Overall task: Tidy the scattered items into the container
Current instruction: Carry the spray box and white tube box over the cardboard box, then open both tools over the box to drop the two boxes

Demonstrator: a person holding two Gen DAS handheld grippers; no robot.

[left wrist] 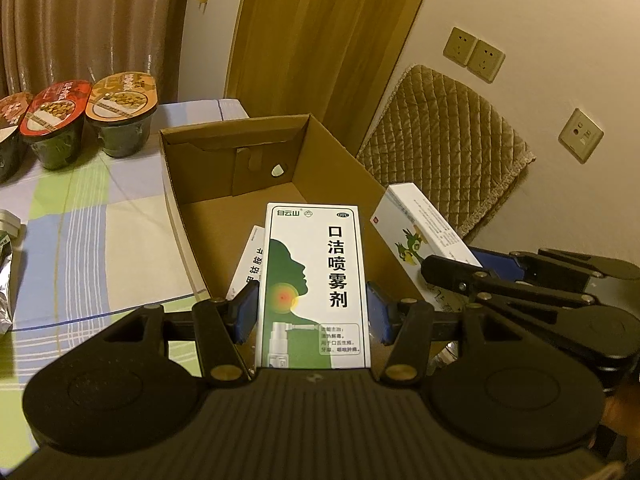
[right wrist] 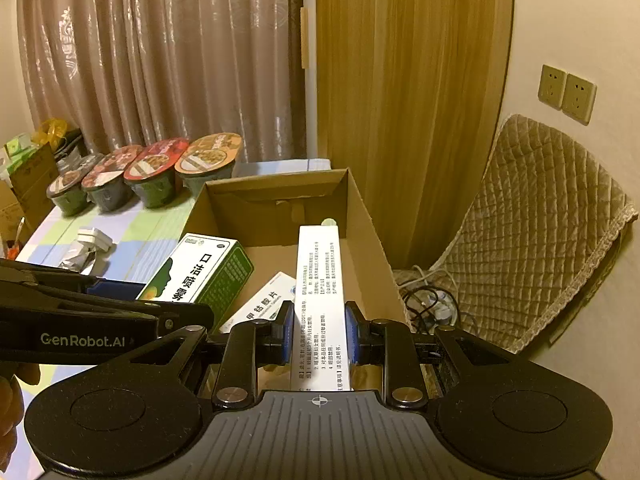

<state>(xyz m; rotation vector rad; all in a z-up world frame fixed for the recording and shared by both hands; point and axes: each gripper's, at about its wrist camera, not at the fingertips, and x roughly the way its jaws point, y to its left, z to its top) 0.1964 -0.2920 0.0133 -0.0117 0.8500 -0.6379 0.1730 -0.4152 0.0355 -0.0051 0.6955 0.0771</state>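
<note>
Both grippers hover over the open cardboard box (left wrist: 240, 184) on the bench. The left gripper (left wrist: 312, 312) has its jaws clamped on a green-and-white throat spray box (left wrist: 314, 280), long axis toward 12 o'clock. The right gripper (right wrist: 318, 334) pinches a white medicine box (right wrist: 320, 300), likewise pointing at 12 o'clock, over the box floor.

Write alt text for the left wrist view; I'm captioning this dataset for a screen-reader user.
The left gripper clamps a green-and-white spray medicine box over an open cardboard box, where another white carton already lies. At right, the right gripper holds a white box with a bird picture; three sealed food bowls stand on the checked tablecloth.
</note>
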